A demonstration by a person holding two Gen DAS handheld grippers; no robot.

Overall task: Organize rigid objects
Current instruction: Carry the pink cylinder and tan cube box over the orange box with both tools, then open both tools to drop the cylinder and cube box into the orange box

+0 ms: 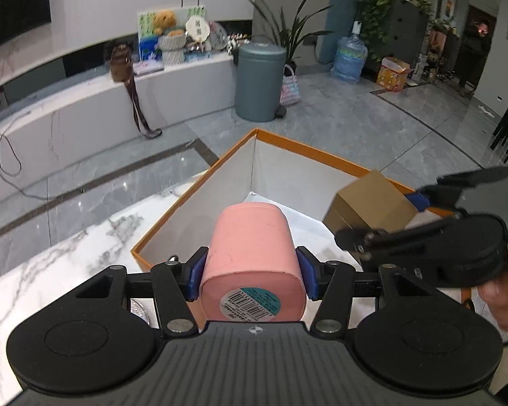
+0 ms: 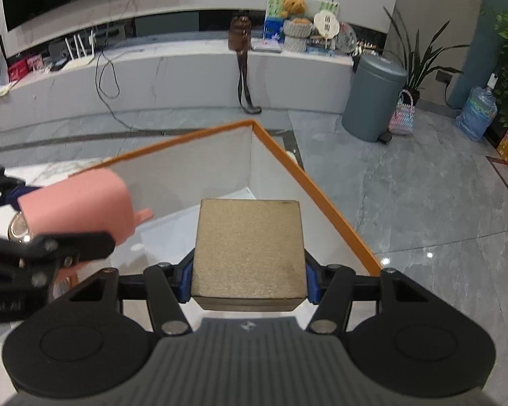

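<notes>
Above the orange-rimmed box [image 1: 220, 165], both grippers carry a load. Left gripper [image 1: 252, 272]: blue pads [image 1: 196, 277] pressed on either side of a pink cup [image 1: 252, 250], held lying along the fingers, base toward the camera. Right gripper [image 2: 249, 282]: pads clamped on the flanks of a tan cardboard box [image 2: 249, 250], its top face toward the lens.

Left wrist view only: round teal sticker with a barcode on the cup base [image 1: 254, 304]; part of the person's hand [image 1: 506, 296] on the right gripper; white marble table [image 1: 68, 264] under the near corner of the orange-rimmed box.

Right wrist view only: the cup from the side, with a small pink tab [image 2: 144, 216] sticking out at its far end; the far right wall of the orange-rimmed box running toward the camera; a metal object [image 2: 19, 226] just behind the cup, too hidden to identify.

Both views: white interior walls and white paper [image 2: 172, 233] lining the box floor; cup and cardboard box side by side over the opening, apart. Whether either touches the lining I cannot tell.
</notes>
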